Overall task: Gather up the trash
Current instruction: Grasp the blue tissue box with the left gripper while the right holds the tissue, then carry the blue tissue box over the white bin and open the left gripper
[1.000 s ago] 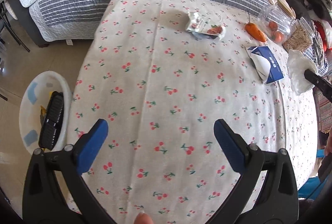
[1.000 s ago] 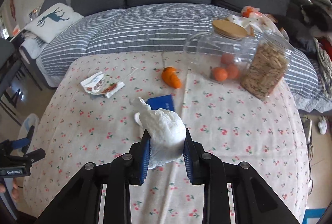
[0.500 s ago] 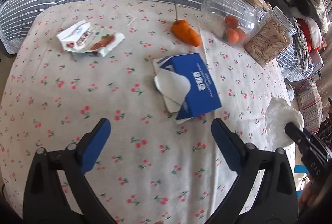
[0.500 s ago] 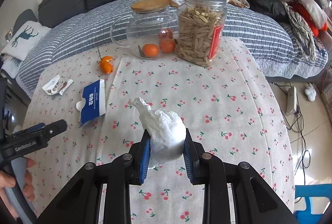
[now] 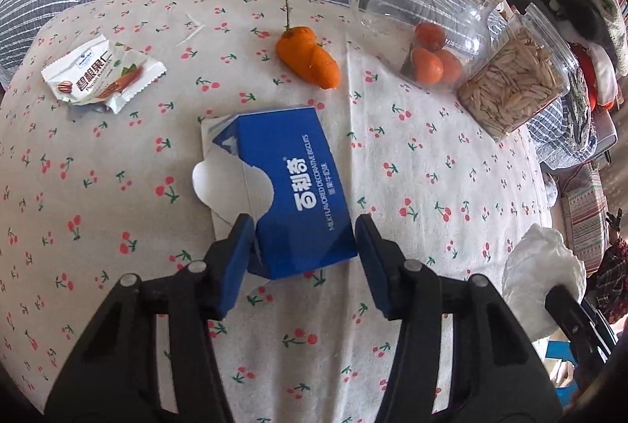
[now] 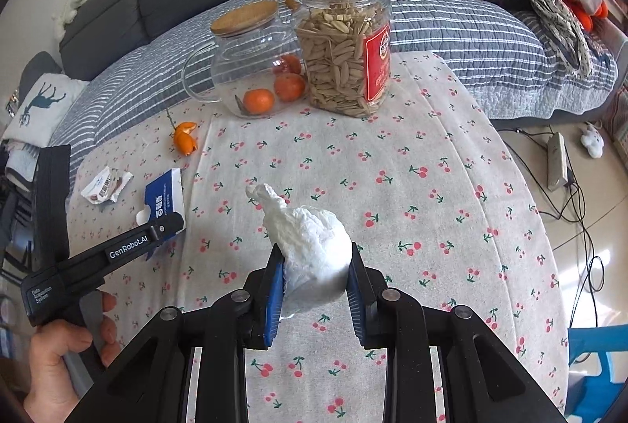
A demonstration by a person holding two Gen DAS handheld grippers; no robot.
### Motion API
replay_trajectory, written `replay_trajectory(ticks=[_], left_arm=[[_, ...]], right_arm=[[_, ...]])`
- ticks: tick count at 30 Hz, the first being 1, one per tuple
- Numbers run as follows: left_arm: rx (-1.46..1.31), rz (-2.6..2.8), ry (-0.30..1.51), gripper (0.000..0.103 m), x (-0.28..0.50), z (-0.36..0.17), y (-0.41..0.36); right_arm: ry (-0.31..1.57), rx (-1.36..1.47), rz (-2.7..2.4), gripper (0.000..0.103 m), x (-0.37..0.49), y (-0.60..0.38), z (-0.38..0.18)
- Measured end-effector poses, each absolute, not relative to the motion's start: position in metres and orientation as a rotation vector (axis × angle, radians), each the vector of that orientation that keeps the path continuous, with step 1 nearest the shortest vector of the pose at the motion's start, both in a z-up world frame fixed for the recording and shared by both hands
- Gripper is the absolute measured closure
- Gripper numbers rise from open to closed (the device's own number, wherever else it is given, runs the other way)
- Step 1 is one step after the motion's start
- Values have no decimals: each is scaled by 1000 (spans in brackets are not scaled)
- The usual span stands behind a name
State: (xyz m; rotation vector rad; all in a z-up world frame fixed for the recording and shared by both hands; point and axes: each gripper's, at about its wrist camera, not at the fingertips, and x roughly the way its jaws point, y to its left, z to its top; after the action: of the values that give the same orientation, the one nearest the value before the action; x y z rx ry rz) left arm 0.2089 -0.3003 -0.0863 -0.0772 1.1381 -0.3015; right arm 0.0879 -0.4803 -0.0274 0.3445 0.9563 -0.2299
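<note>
Our left tongs (image 5: 302,250) are closing around the blue biscuit box (image 5: 290,187) mid-table (image 5: 431,187), pads not yet pressing; our right tongs (image 6: 314,289) pinch the tissue wad (image 6: 310,254), freeing neither for dropping.

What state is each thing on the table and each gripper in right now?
left gripper: jaws closing around the box, right pad not yet touching.
blue biscuit box: lying flat, end flap torn open.
right gripper: shut on the tissue wad.
tissue wad: crumpled, held.
snack wrapper: opened, lying flat.
orange peel: loose on cloth.
glass jug: upright, wooden lid on.
seed jar: upright.
</note>
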Motion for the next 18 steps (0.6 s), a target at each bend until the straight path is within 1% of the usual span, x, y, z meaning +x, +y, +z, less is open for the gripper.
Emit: replay_trajectory(ticks=[8,18], left_arm=[[-13,-334,1113,53,192,-73,-279],[-38,-317,1073,53,173,-47,-195]], right_arm=[[957,323,-221,74,89,-467,-23],[957,276,-152,74,101,-415,-12]])
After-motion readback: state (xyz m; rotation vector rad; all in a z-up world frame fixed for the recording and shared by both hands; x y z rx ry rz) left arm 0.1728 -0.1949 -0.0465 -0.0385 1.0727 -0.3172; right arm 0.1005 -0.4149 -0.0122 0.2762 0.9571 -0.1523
